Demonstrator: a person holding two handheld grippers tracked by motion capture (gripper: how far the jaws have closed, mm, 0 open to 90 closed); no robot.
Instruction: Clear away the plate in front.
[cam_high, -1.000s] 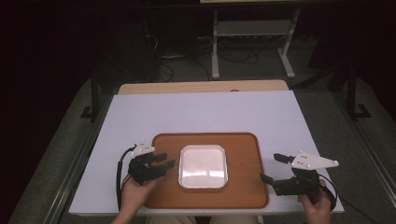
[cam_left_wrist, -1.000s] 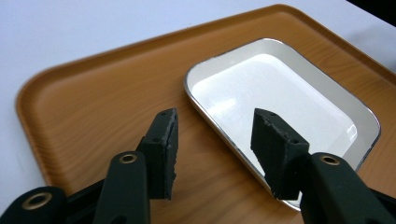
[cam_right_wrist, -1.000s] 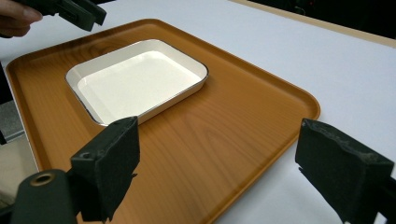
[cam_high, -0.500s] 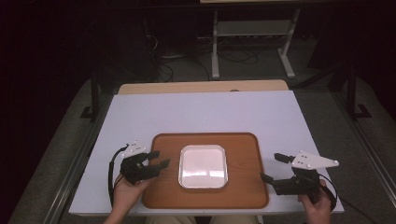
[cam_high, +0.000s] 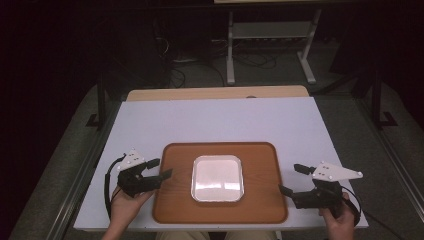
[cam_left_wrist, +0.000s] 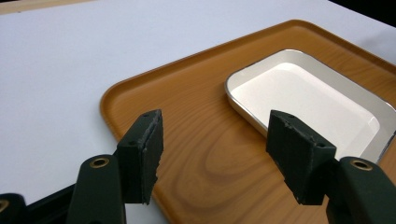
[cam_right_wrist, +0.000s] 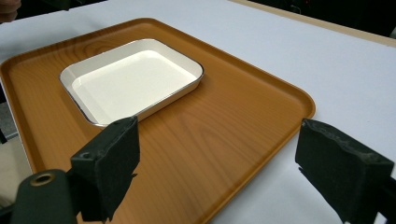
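- Wooden tray (cam_high: 260, 200) flat on the white table cover (cam_high: 220, 122), near the person's edge, long side running left to right.
- White enamel dish (cam_high: 217, 178) resting in the middle of the tray, empty, upright, rim clear of the tray's raised edge on every side.
- Left gripper (cam_high: 161, 169) held in the left hand (cam_high: 125, 207) at the tray's left edge, jaws spread wide and holding nothing.
- In the left gripper view: left gripper (cam_left_wrist: 215, 140) above the tray's near left corner (cam_left_wrist: 187, 140), one jaw over the rim by the white cover, the other over the wood just short of the dish (cam_left_wrist: 317, 100).
- Right gripper (cam_high: 291, 179) held in the right hand (cam_high: 340, 222) just beside the tray's right edge, jaws wide apart, nothing between them.
- In the right gripper view: right gripper (cam_right_wrist: 215, 154) straddling the tray's edge (cam_right_wrist: 261, 135), one jaw over the wood near the dish (cam_right_wrist: 135, 79), the other over the white cover (cam_right_wrist: 327, 56).
- Whether either gripper touches the tray: cannot tell.
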